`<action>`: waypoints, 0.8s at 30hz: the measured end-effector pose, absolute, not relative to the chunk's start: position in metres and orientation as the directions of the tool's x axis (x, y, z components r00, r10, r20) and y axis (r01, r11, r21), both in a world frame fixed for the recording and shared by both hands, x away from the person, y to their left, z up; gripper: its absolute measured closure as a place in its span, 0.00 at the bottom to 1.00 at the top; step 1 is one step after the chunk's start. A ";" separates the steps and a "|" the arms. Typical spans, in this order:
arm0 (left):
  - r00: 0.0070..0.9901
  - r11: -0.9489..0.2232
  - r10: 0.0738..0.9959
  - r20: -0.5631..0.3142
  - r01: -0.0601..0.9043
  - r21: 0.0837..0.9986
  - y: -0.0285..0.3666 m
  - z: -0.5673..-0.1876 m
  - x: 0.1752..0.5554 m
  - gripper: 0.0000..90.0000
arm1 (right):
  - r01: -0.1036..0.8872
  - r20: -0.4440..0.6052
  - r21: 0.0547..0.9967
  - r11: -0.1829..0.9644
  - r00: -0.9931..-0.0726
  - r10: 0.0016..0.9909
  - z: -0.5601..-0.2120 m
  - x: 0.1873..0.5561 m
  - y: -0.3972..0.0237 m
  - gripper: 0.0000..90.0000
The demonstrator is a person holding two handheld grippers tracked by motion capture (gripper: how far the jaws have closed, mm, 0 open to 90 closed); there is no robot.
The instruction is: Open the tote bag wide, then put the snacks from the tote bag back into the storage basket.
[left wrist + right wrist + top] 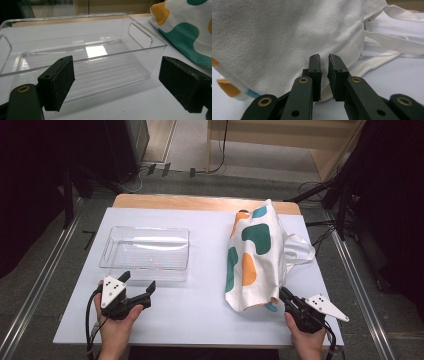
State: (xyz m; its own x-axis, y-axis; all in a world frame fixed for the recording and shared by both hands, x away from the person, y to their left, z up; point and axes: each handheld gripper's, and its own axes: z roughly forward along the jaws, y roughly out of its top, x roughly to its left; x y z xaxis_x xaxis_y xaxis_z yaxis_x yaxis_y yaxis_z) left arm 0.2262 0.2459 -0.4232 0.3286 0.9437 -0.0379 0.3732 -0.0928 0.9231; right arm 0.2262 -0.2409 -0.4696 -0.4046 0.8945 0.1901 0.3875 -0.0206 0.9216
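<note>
A white cloth bag (255, 255) with teal and orange blobs lies on the right half of the white table, its straps (300, 251) trailing to the right. My right gripper (284, 294) is at the bag's near corner. In the right gripper view the jaws (324, 60) stand almost together, with a fold of the bag's lower edge (287, 32) pinched between them. A clear plastic tray (107, 252) sits empty on the left half. My left gripper (138, 281) hovers just in front of the tray, wide open. The left gripper view has nothing between its pads (56, 85), and the tray (65, 17) lies beyond them.
The bag's edge (190, 32) lies just right of the tray. A white sheet (200, 315) covers the wooden table (200, 201). Metal rails (35, 290) run along the floor on both sides, and cables lie beyond the far edge.
</note>
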 end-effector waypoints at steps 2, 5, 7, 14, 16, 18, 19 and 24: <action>0.337 -0.089 0.940 -0.045 0.373 0.924 0.242 -0.423 0.227 0.16 | 0.389 0.185 0.921 -0.016 -0.402 0.897 -0.470 0.226 -0.240 0.91; 0.372 -0.103 0.927 -0.046 0.370 0.923 0.227 -0.421 0.231 0.15 | 0.391 0.161 0.920 0.019 -0.423 0.892 -0.472 0.224 -0.236 0.90; 0.389 -0.123 0.921 -0.033 0.368 0.922 0.216 -0.419 0.234 0.15 | 0.391 0.159 0.920 0.023 -0.427 0.890 -0.473 0.224 -0.235 0.89; 0.459 -0.158 0.888 -0.027 0.360 0.920 0.173 -0.417 0.243 0.15 | 0.390 0.145 0.919 0.051 -0.457 0.878 -0.475 0.226 -0.230 0.92; 0.473 -0.153 0.880 -0.041 0.364 0.919 0.169 -0.416 0.243 0.15 | 0.390 0.146 0.919 0.053 -0.463 0.874 -0.475 0.227 -0.229 0.93; 0.485 -0.160 0.874 -0.038 0.359 0.919 0.162 -0.414 0.242 0.15 | 0.388 0.148 0.920 0.053 -0.469 0.871 -0.475 0.228 -0.229 0.94; 0.494 -0.163 0.869 -0.038 0.357 0.920 0.159 -0.413 0.242 0.15 | 0.387 0.145 0.921 0.056 -0.471 0.870 -0.475 0.228 -0.229 0.95; 0.527 -0.161 0.848 -0.048 0.343 0.925 0.140 -0.409 0.246 0.16 | 0.386 0.128 0.919 0.075 -0.473 0.872 -0.475 0.228 -0.223 0.97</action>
State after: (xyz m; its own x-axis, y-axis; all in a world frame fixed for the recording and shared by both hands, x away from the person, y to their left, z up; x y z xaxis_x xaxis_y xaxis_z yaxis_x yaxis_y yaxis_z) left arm 0.2459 0.1396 -0.4093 0.5274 0.8483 -0.0476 0.3428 -0.1612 0.9255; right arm 0.2282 -0.2230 -0.4747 -0.4730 0.8718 0.1276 0.3862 0.0750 0.9194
